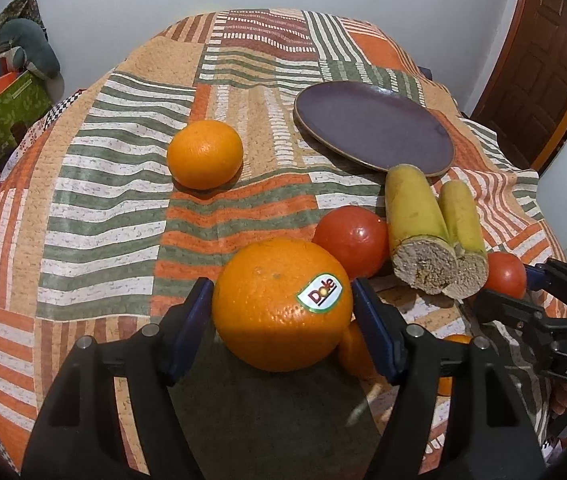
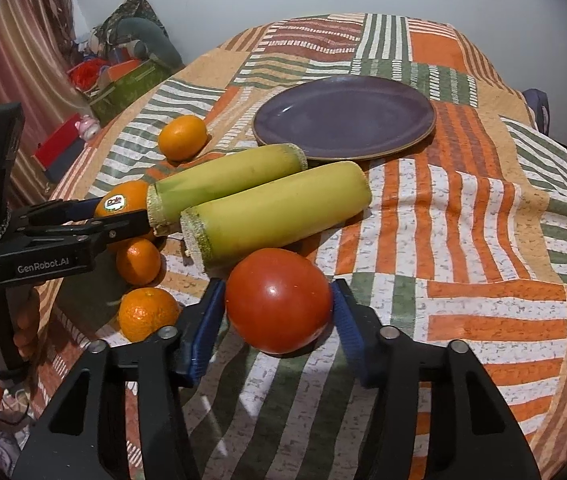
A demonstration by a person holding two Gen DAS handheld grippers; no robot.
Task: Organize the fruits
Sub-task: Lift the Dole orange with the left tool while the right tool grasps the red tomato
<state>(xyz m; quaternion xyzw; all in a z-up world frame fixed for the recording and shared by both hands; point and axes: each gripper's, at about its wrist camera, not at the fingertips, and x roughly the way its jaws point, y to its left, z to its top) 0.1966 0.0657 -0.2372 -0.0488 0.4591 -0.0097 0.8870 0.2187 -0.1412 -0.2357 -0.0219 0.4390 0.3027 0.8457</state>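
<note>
**Both claws closed on fruit, plate bare**

The left gripper [image 1: 281,312] has its blue pads pressed on either side of the large orange [image 1: 283,304] with the Dole sticker, gripping it just above the striped tablecloth [image 1: 103,216]. The right gripper [image 2: 277,308] likewise clamps a red tomato [image 2: 278,300] between its pads, near the table's front edge.

Just beside the left claw lie two small oranges [image 2: 139,261], one nearer [image 2: 148,314] than the other. Behind the held orange sits a second tomato [image 1: 350,240], touching the cut end of two yellow-green squashes [image 2: 275,210] that lie side by side, pointing toward the plate. A third orange [image 1: 204,154] rests alone farther back on the left, well apart from the rest. Farthest is the purple plate [image 2: 343,118], with the far end of one squash just beside its rim.
</note>
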